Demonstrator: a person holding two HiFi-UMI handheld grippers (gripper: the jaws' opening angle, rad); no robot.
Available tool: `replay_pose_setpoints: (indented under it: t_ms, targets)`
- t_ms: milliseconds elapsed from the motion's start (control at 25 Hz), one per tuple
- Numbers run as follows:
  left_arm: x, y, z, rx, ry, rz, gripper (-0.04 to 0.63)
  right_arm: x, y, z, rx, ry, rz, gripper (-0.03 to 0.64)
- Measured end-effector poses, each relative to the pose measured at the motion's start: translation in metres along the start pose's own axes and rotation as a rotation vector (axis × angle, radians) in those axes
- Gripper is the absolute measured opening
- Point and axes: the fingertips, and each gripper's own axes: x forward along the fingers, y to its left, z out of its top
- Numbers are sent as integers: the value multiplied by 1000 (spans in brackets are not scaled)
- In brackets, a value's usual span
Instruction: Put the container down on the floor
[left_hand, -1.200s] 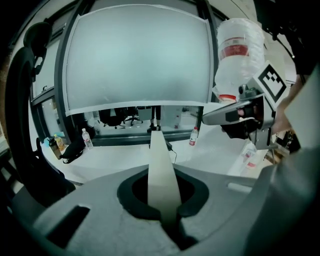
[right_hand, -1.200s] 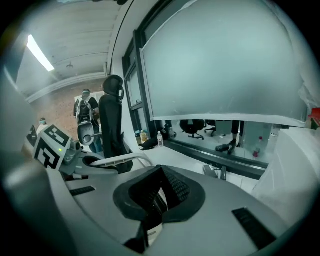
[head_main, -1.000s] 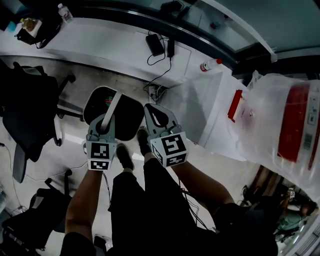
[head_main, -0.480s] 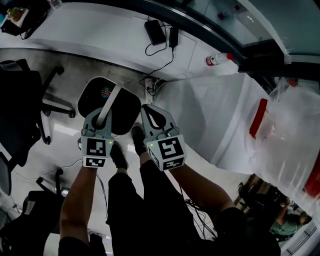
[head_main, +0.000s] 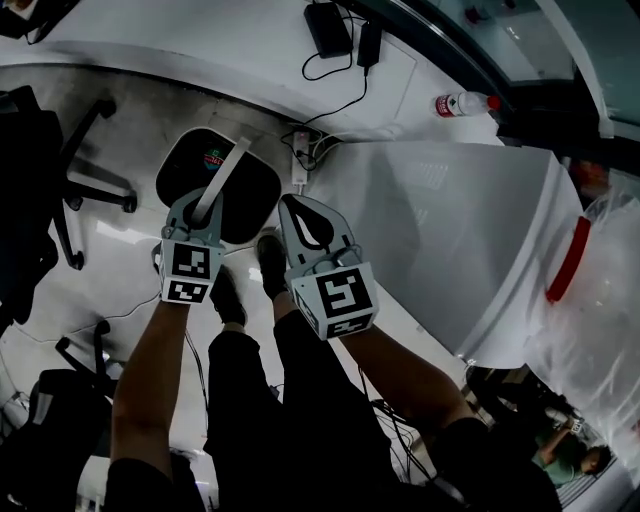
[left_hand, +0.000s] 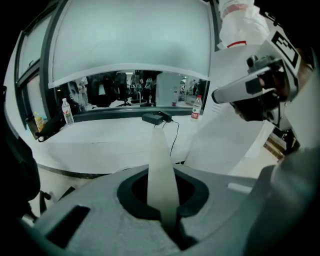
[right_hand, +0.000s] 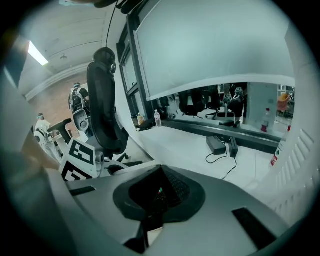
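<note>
Pale grey floor (head_main: 120, 262) w/ a curved white desk (head_main: 200, 55) along the top and a black office chair (head_main: 25, 200) at far left. Left claw (head_main: 204, 210) is pressed together, pinching the white handle strap (head_main: 229, 174) of the black container (head_main: 252, 200). The strap runs up thru the claw's opening in the left gripper view. The container hangs off that strap beyond the claw tip, over the floor in front of the desk edge. Can't tell if its base touches the floor. A small green/red label shows inside its dark top. Person's shoes (head_main: 268, 262) stand just beside it, betw. the two grippers. White power strip (head_main: 298, 168) lies on the floor near the container's right edge. Right claw (head_main: 292, 208) is pressed together too w/ nothing in it, just beside the container. On the desk: a black power adapter (head_main: 327, 28) w/ cable, and further right a water bottle (head_main: 462, 103) on its side. A big white panel (head_main: 440, 230) fills the right.
</note>
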Motion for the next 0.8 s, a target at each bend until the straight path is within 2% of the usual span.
replay_pose_setpoints:
  t_ms: [200,520,800]
  targets:
    - [27,-7,-36,-1,31,-31,9,10,-3,-21,1,19,3,3]
    - [70,-8,-76,5,80,-48,9,23,-10,-50,16,46,4,3]
    - [99,-11,-104,-22,111,-58,9,31,-11,-78,31,85,5,3]
